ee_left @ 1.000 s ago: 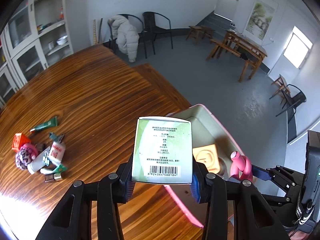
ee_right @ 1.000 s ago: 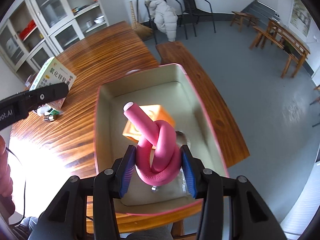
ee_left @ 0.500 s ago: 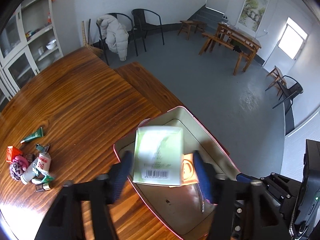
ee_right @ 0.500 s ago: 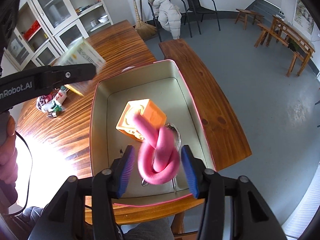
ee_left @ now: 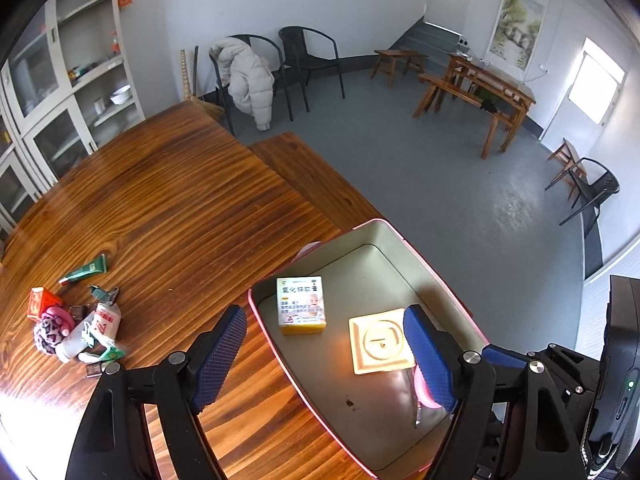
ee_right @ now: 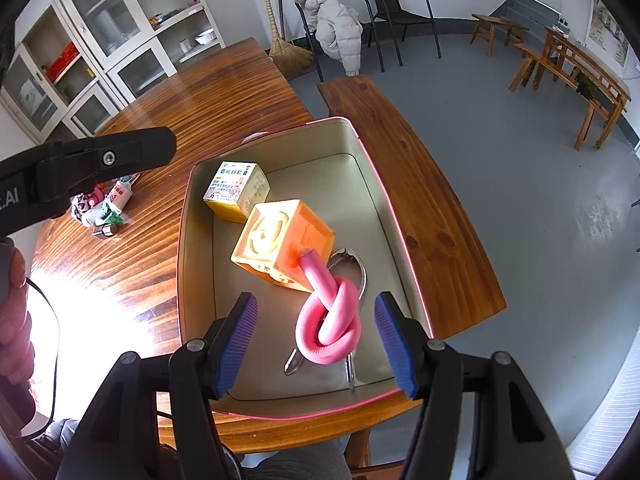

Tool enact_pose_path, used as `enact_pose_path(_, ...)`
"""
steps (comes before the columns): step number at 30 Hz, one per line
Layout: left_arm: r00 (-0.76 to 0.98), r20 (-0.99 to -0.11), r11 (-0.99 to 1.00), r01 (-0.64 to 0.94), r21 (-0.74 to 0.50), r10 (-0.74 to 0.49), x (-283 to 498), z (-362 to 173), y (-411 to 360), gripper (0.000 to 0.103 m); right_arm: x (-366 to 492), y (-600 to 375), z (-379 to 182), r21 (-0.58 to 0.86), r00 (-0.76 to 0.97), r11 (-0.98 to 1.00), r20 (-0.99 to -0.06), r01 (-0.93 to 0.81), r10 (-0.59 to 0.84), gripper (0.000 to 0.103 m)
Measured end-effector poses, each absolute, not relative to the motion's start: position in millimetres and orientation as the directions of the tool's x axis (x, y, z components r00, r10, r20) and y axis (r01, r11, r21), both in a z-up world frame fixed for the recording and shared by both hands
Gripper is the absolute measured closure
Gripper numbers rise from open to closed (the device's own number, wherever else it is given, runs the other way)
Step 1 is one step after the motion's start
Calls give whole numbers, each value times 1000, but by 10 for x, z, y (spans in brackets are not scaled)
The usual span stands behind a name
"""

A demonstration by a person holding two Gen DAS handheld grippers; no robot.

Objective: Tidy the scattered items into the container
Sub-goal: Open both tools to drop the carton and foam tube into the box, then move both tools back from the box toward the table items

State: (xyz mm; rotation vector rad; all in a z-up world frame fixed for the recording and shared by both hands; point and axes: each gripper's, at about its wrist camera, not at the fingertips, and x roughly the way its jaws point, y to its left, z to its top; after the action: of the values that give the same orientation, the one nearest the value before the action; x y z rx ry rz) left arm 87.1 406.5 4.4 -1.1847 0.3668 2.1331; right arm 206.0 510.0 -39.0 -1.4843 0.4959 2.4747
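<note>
While both sets of jaws are opening with nothing between the pads, the left gripper [ee_left: 322,354] hangs above the container [ee_left: 384,226], where the medicine box [ee_left: 300,304] lies flat beside the orange cube [ee_right: 282,244]; the right gripper [ee_right: 316,336] hovers over the pink knotted tube [ee_right: 330,320] leaning on that cube. Left of the container, small clutter [ee_left: 76,324] sits on the wooden table [ee_left: 160,200]; chairs [ee_left: 304,60] stand beyond on grey floor
</note>
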Motion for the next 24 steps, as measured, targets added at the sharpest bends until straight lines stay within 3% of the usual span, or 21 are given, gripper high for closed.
enact_pose_path(24, -395, -858, -845, -529, -79, 328, 701, -84, 3175, 21, 1646, 4566, -346, 140, -470, -963, -883, -230, -16, 34)
